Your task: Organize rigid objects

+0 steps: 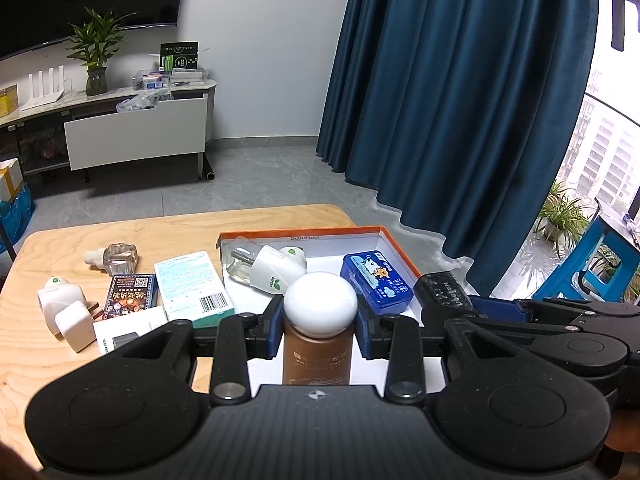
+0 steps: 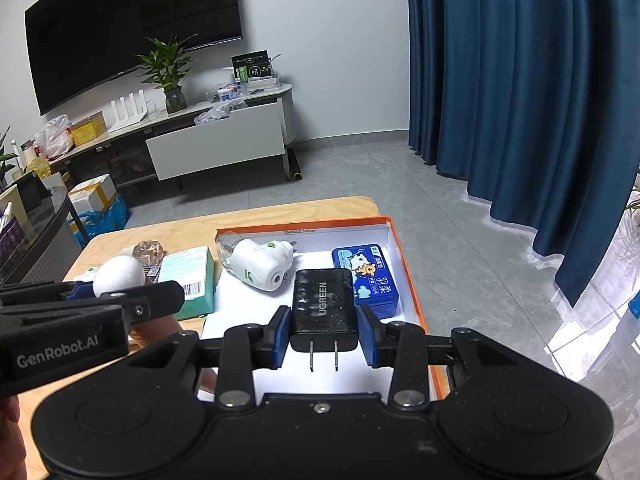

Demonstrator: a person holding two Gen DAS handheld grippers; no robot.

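Observation:
My left gripper (image 1: 319, 326) is shut on a brown bottle (image 1: 318, 360) with a round white cap (image 1: 320, 304), held over the near part of the orange-rimmed white box (image 1: 400, 246). My right gripper (image 2: 324, 332) is shut on a black charger (image 2: 324, 312), prongs toward the camera, also above the box (image 2: 396, 240). Inside the box lie a white plug-in vaporizer (image 1: 274, 272) and a blue case (image 1: 376, 282). The vaporizer (image 2: 260, 264) and blue case (image 2: 366, 276) show in the right wrist view too.
On the wooden table (image 1: 48, 360) left of the box lie a teal-white carton (image 1: 192, 284), a dark card pack (image 1: 130, 292), a clear refill bottle (image 1: 116, 258), two white plugs (image 1: 66, 304) and a white box (image 1: 132, 330). A blue curtain (image 1: 460, 100) hangs behind.

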